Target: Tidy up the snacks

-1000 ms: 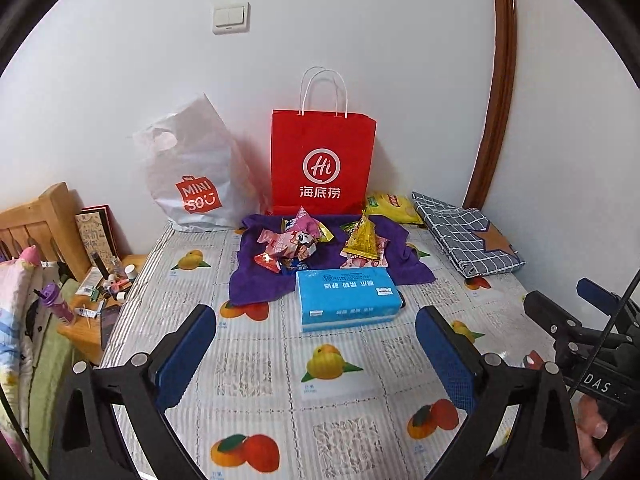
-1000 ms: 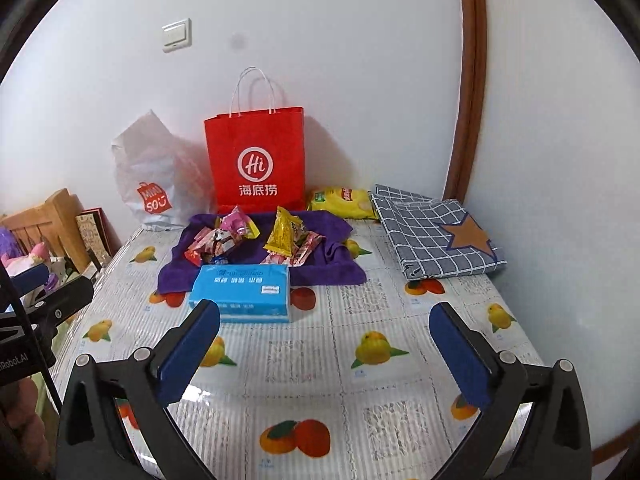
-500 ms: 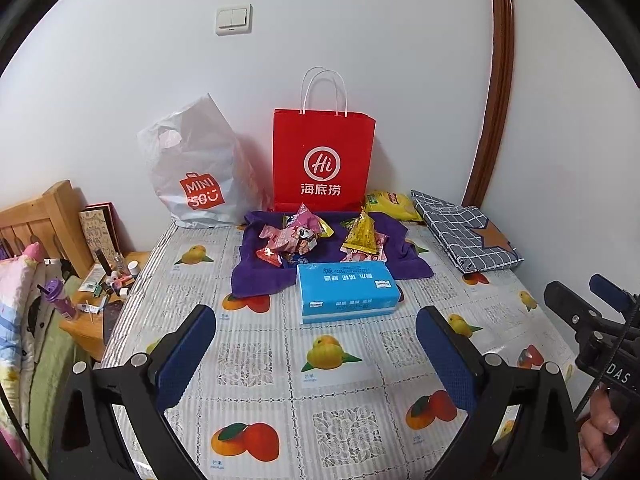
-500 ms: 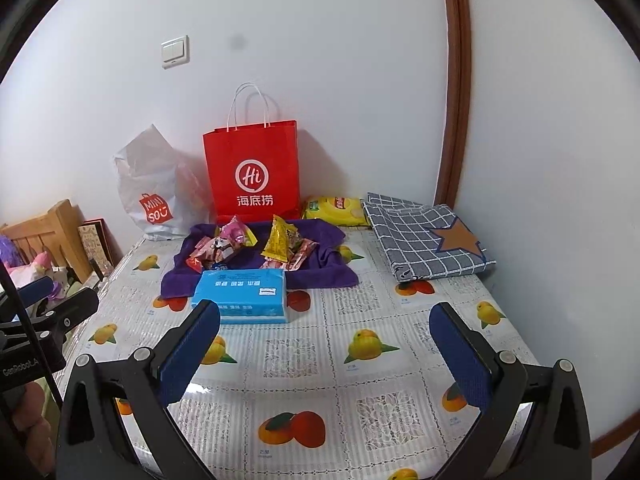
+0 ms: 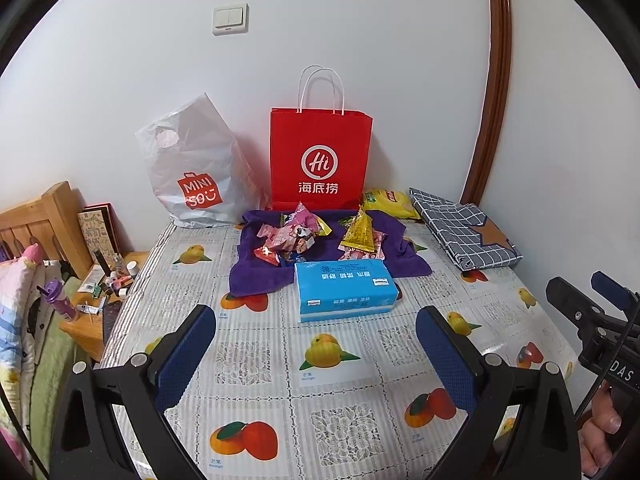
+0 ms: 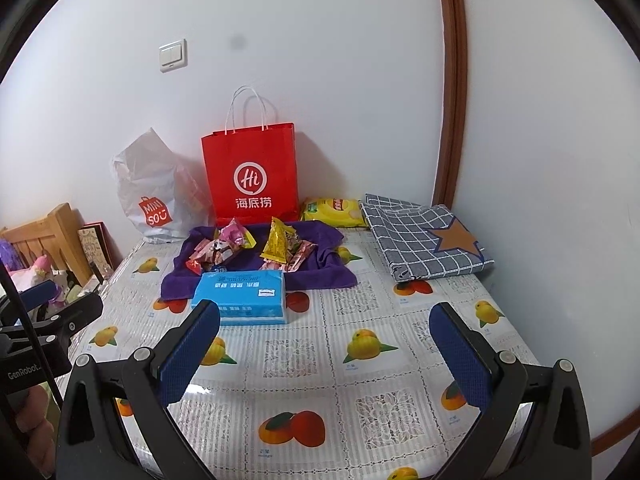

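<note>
Fruit-print table (image 5: 332, 396) | tissue box (image 5: 344, 290) fronts snacks (image 5: 320, 236) | both grippers (image 5: 316, 344) (image 6: 324, 340) spread, empty

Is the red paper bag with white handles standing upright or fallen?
Upright: the red paper bag stands against the wall, handles pointing up.

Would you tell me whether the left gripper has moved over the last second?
Yes: the left gripper has backed away, since the blue tissue box looks smaller and farther.
</note>
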A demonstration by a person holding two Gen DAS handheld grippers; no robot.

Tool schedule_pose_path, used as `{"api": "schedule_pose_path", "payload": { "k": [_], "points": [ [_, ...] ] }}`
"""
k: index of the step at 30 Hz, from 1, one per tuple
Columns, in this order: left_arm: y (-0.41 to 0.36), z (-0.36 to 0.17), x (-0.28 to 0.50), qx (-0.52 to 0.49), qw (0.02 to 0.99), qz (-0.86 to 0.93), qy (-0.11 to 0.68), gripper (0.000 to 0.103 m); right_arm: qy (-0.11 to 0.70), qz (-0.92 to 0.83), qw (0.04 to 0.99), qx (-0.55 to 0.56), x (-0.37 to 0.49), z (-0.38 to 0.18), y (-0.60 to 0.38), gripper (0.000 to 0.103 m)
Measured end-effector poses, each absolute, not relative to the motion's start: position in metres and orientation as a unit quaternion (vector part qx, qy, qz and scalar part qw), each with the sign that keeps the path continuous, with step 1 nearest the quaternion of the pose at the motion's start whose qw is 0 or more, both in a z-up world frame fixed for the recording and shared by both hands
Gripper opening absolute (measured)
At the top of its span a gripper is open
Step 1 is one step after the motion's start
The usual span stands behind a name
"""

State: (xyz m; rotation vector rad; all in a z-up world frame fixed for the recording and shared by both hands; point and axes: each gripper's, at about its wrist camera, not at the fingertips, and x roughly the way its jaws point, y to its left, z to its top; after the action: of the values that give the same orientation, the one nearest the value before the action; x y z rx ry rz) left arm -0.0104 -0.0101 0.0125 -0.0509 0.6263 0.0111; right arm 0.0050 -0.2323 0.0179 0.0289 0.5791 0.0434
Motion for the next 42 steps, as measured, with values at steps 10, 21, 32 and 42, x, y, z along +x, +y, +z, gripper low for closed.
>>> {"api": "schedule_pose_path", "payload": {
  "k": [10,21,32,42],
  "points": [
    [-0.0115,0.0128,-0.0097,-0.024,0.951,0.004,0.309,0.101,0.289,0.02,0.957,0.014,0.006,0.0164,-0.235,0.103],
    [-0.0125,0.0128,-0.0083,-0.026,0.951,0.004,0.31,0.101,0.288,0.017,0.957,0.016,0.0044,0.0186,-0.2379,0.103],
    [-0.0127,0.0135,-0.0095,-0.024,0.951,0.004,0.31,0.101,0.287,0.02,0.957,0.014,0.0045,0.021,-0.2371,0.103],
    [-0.0122,0.0145,-0.0102,-0.024,0.951,0.003,0.308,0.101,0.285,0.021,0.958,0.016,0.0027,0.0217,-0.2377,0.103]
  ]
}}
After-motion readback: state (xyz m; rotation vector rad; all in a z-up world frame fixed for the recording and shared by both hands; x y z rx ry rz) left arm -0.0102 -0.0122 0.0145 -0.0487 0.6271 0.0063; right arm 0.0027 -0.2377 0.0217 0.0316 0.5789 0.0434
